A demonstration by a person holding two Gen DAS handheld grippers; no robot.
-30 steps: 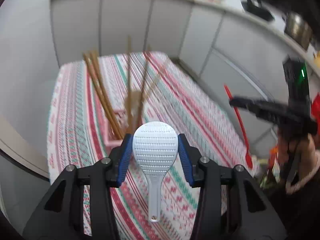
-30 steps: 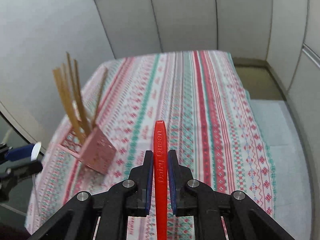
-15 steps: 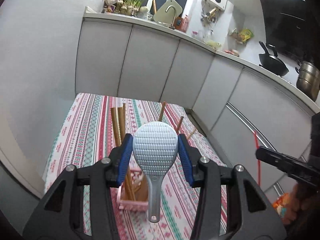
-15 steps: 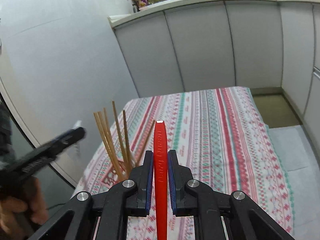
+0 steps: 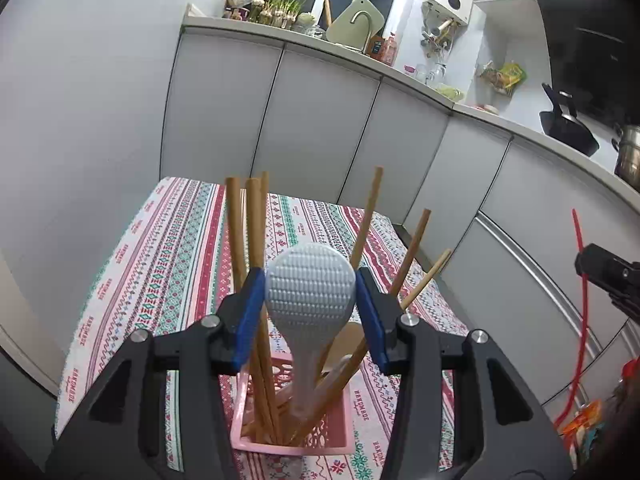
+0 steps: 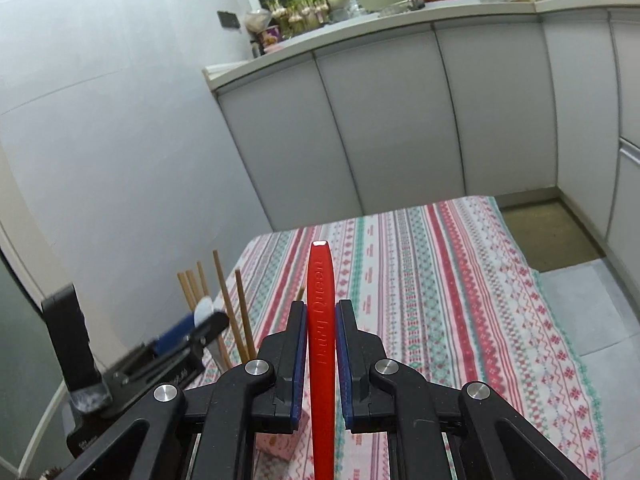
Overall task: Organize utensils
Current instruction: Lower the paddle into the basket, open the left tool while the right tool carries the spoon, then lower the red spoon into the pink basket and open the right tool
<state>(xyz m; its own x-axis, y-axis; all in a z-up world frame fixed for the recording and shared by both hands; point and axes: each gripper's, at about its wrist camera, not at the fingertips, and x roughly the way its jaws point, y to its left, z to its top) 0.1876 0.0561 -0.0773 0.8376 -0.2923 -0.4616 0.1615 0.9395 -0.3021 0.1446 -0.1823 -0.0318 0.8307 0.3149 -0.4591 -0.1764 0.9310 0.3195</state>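
Observation:
My left gripper (image 5: 310, 288) is shut on a white rice paddle (image 5: 309, 300), head up, with its handle reaching down into the pink utensil holder (image 5: 320, 438). Several wooden chopsticks (image 5: 252, 264) and a wooden spoon stand in that holder. My right gripper (image 6: 321, 322) is shut on a long red spoon (image 6: 321, 320), held upright above the table's near edge. The right gripper also shows at the right edge of the left wrist view (image 5: 610, 276), with the red spoon (image 5: 582, 312) hanging below it. The left gripper (image 6: 200, 330) shows low left in the right wrist view, over the chopsticks (image 6: 232, 320).
The table wears a striped patterned cloth (image 6: 440, 300). Grey cabinet doors (image 5: 320, 128) stand behind it, a white wall (image 6: 100, 160) to its left. The counter above holds a sink tap, plants and bottles. Floor tiles (image 6: 592, 312) lie right of the table.
My left gripper has moved over the pink holder and lowered the rice paddle's handle into it. My right gripper has tilted up, still holding the red spoon.

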